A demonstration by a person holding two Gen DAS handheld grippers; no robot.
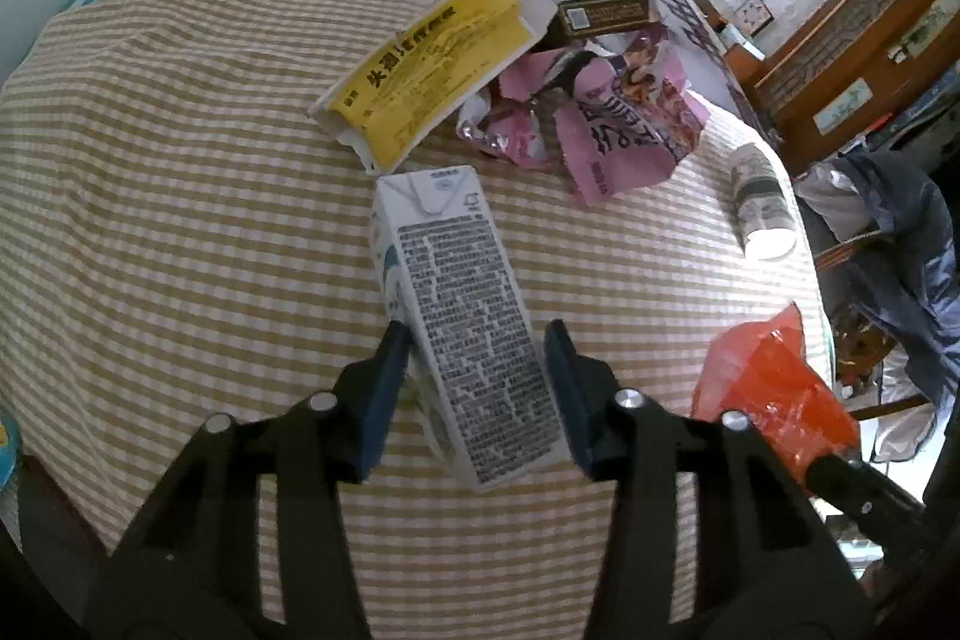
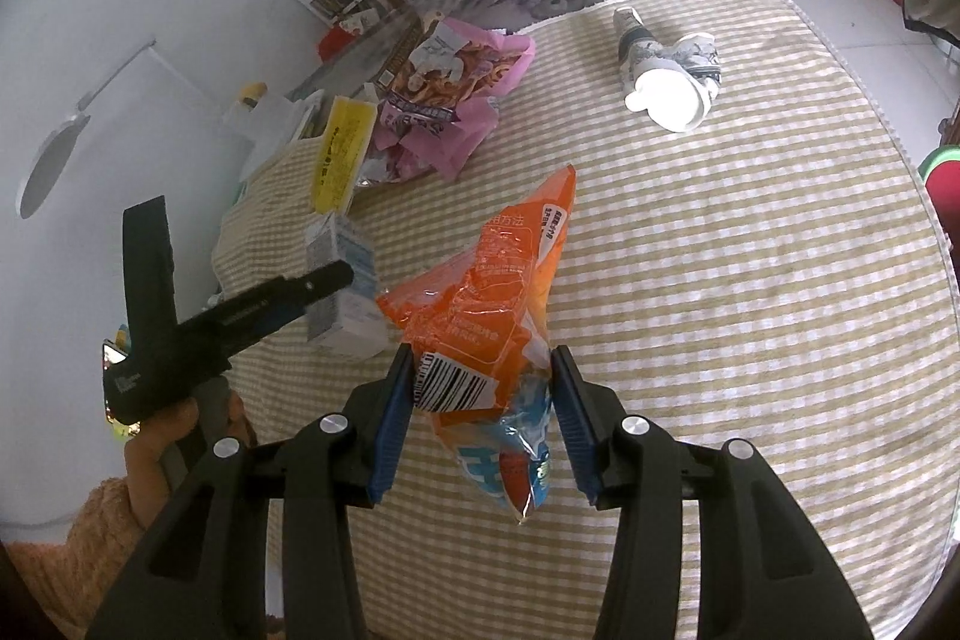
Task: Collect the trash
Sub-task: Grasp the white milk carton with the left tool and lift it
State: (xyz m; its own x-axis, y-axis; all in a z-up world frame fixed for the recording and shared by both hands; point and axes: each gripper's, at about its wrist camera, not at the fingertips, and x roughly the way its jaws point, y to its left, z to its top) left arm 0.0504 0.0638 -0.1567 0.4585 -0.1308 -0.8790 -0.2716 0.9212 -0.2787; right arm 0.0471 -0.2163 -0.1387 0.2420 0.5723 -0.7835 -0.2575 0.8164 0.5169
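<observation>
The left tongs (image 1: 477,370) are clamping a white carton (image 1: 462,316). The right tongs (image 2: 483,412) are gripping an orange bag (image 2: 486,316). A yellow box (image 1: 426,70), pink wrapper (image 1: 606,112) and cup (image 1: 759,202) are lying beyond them.

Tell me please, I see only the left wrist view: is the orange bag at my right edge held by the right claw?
Observer: Yes, the right claw is shut on the orange bag, with both pads pressing it.
Operator: Which part is gripped?
Observer: The part with the barcode; a blue end hangs below the pads.
Operator: Is anything of the person visible?
Observer: A hand holds the handle of the left claw, at the left edge of the right wrist view.
</observation>
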